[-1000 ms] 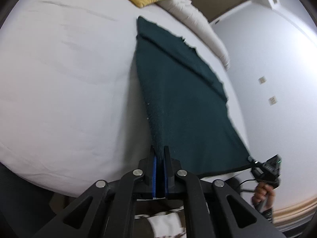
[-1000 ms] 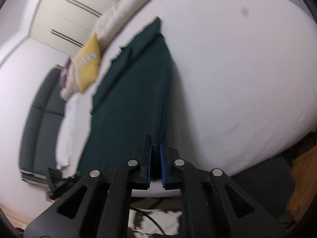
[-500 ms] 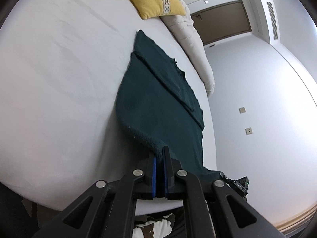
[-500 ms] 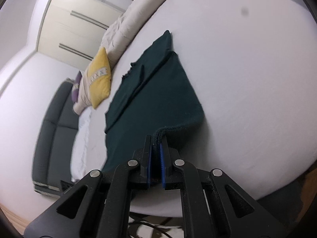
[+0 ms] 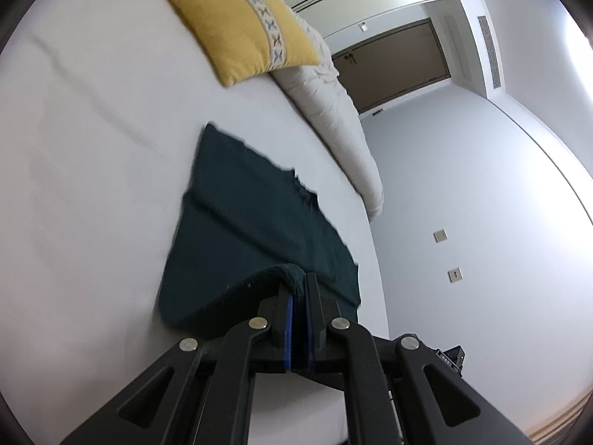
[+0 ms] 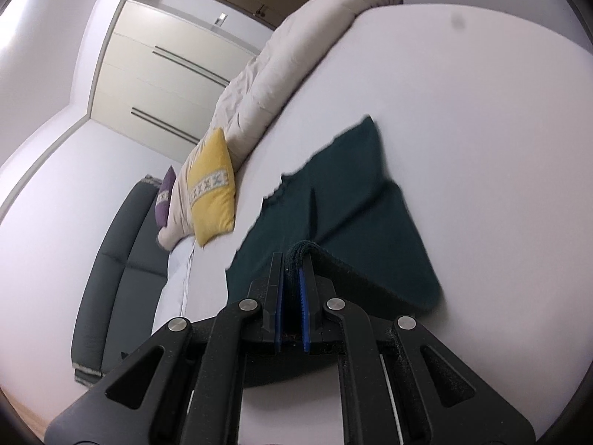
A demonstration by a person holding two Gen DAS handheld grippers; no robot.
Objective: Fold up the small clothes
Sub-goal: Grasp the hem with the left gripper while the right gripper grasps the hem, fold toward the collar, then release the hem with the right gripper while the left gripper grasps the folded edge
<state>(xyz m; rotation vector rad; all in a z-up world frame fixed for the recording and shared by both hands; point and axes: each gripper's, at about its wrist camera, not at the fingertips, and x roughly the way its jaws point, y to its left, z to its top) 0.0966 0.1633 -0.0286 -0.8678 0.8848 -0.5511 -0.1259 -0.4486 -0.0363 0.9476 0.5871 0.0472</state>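
A dark green garment (image 5: pixel 255 230) lies on the white bed (image 5: pixel 92 148), its far part flat on the sheet and its near edge lifted and curled over toward the far end, so that a rounded fold stands up from the mattress. It sits close to the bed's near edge, and in the left wrist view it reaches almost to the side edge that faces the grey wall (image 5: pixel 481 204). The far hem looks ragged or stepped, though motion blur there makes its true outline hard to judge.

The left gripper (image 5: pixel 298 289) has its blue-padded fingers pressed together on one corner of the lifted edge, a roll of green cloth bunched between them. The right gripper (image 6: pixel 292 259) is likewise clamped on the other corner, with a thick wad of fabric showing at the fingertips. Both hold their corners above the flat part of the garment.

Beyond the garment, toward the head of the bed, a rolled beige duvet (image 6: pixel 296 44) runs along the far edge. A yellow cushion (image 5: pixel 241 26) with a patterned band leans against it, and a purple cushion (image 6: pixel 165 200) sits beside that. A dark sofa (image 6: pixel 118 259) stands past the bed's side, and a brown door (image 5: pixel 400 59) and pale wardrobe doors (image 6: pixel 159 74) close the room.
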